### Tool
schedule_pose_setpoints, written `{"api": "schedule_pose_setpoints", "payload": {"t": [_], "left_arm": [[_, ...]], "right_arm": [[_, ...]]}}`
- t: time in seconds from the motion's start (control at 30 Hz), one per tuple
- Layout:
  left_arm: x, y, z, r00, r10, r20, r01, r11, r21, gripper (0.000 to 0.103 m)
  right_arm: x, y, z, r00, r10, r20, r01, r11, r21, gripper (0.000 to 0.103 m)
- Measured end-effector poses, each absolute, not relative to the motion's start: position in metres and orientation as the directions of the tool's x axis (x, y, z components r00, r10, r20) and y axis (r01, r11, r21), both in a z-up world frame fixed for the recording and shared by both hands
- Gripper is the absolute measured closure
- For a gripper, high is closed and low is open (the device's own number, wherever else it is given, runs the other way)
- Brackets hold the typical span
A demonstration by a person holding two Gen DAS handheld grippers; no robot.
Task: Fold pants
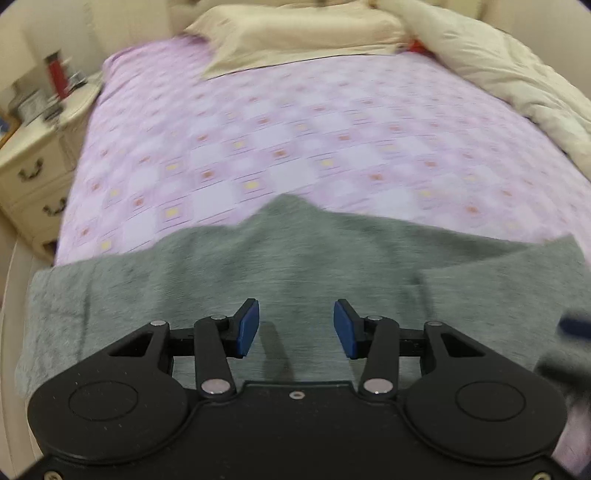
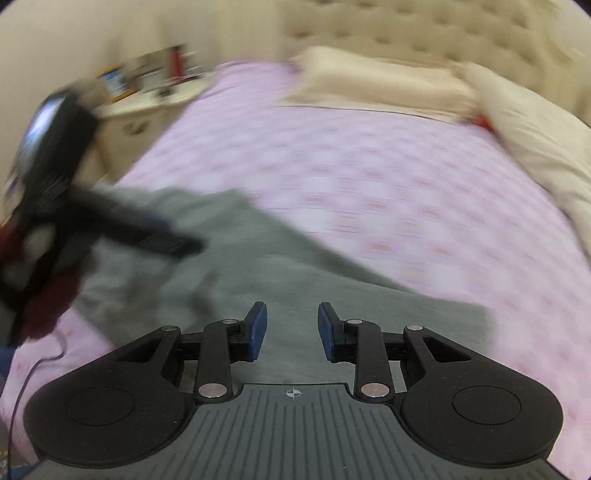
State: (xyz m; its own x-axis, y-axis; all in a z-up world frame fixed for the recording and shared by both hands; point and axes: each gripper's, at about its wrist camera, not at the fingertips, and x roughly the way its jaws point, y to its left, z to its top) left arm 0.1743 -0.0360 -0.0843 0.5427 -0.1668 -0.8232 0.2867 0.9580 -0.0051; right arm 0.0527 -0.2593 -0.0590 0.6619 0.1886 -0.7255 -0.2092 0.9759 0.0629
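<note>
Grey fleece pants (image 1: 280, 266) lie spread across the near end of a bed covered with a lilac checked sheet (image 1: 295, 140), their fabric running from the left edge of the left wrist view to its right edge, with one raised peak of cloth near the middle of the far hem. Over them hangs the left gripper (image 1: 296, 328), its blue-padded fingers (image 1: 248, 326) spread wide with nothing between them and only grey cloth showing in the gap. In the right wrist view the right gripper (image 2: 292, 331) hangs likewise over the pants (image 2: 280, 280), jaws parted and empty, blue pads (image 2: 258, 330) facing each other across bare fabric; whether either tool touches the cloth cannot be told. From this side the pants stretch away to the left, and the left gripper (image 2: 122, 221) shows as a dark blurred shape above their far portion (both pictures are smeared, so fine detail is lost). A thin dark cable (image 2: 33, 369) trails over the sheet at lower left. At the head of the bed lies a cream pillow (image 1: 295, 33), and a cream duvet (image 1: 509, 81) is bunched along the right side. A tufted cream headboard (image 2: 424, 29) stands behind. Left of the bed stands a cream nightstand (image 1: 33, 173) with dark drawer handles, its top crowded with small items, a red container (image 1: 58, 74) among them.
</note>
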Motion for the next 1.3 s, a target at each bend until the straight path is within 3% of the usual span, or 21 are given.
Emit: {"api": "schedule_pose_setpoints", "payload": {"t": [0.1, 0.27, 0.37, 0.43, 0.5, 0.73, 1.1, 1.3], "left_arm": [[0.163, -0.054, -0.088, 0.492, -0.23, -0.84, 0.359, 0.932, -0.045, 0.048], [0.149, -0.072, -0.097, 0.458, -0.284, -0.842, 0.386, 0.917, -0.1, 0.046], [0.141, -0.084, -0.102, 0.455, -0.275, -0.847, 0.425, 0.903, -0.064, 0.044], [0.132, -0.09, -0.107, 0.448, -0.248, -0.859, 0.456, 0.89, -0.019, 0.044], [0.126, -0.09, -0.115, 0.469, -0.221, -0.855, 0.47, 0.882, 0.029, 0.04], [0.133, -0.086, -0.115, 0.448, -0.24, -0.861, 0.48, 0.877, 0.006, 0.039], [0.138, -0.082, -0.118, 0.441, -0.242, -0.864, 0.475, 0.88, -0.004, 0.034], [0.134, -0.083, -0.119, 0.457, -0.235, -0.858, 0.483, 0.876, 0.017, 0.033]], "right_arm": [[0.042, -0.311, -0.064, 0.658, 0.092, -0.747, -0.096, 0.995, 0.038, 0.073], [0.029, -0.36, -0.089, 0.605, 0.127, -0.786, -0.022, 0.989, 0.144, 0.074], [0.024, -0.357, -0.116, 0.494, 0.192, -0.848, -0.049, 0.98, 0.193, 0.074], [0.015, -0.347, -0.13, 0.455, 0.186, -0.871, -0.11, 0.982, 0.152, 0.074], [0.009, -0.343, -0.126, 0.478, 0.177, -0.86, -0.134, 0.983, 0.128, 0.074], [0.008, -0.365, -0.103, 0.563, 0.145, -0.814, -0.032, 0.988, 0.154, 0.074], [-0.024, -0.364, -0.119, 0.507, 0.17, -0.845, -0.051, 0.984, 0.168, 0.074], [-0.008, -0.384, -0.094, 0.682, 0.125, -0.72, 0.092, 0.962, 0.255, 0.074]]}}
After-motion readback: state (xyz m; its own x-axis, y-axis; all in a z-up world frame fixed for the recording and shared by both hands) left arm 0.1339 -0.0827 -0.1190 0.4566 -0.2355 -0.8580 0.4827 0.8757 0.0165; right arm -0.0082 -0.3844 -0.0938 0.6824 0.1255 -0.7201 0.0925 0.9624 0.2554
